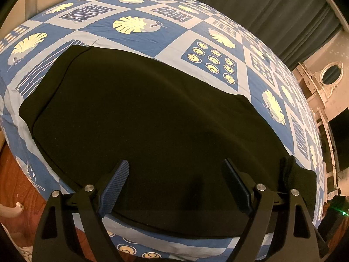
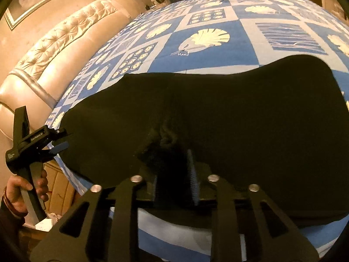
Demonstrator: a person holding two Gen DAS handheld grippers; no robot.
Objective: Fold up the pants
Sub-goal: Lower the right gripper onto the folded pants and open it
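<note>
Black pants (image 1: pixel 141 118) lie spread on a blue patterned bedsheet (image 1: pixel 135 37). My left gripper (image 1: pixel 175 166) is open, its blue ribbed fingers (image 1: pixel 115 185) just above the pants' near edge. In the right wrist view the pants (image 2: pixel 240 109) fill the middle, bunched into a small pucker in front of my right gripper (image 2: pixel 174 170). Its fingers (image 2: pixel 193 174) stand close together with black fabric pinched between them. The left gripper also shows in the right wrist view (image 2: pixel 59 144), at the pants' left end, held by a hand (image 2: pixel 19 190).
The bed has a tufted cream headboard (image 2: pixel 61 35). Dark curtains (image 1: pixel 272 6) and a white mirrored dresser (image 1: pixel 322 80) stand beyond the bed. Wooden floor (image 1: pixel 15 174) shows at the near left edge of the bed.
</note>
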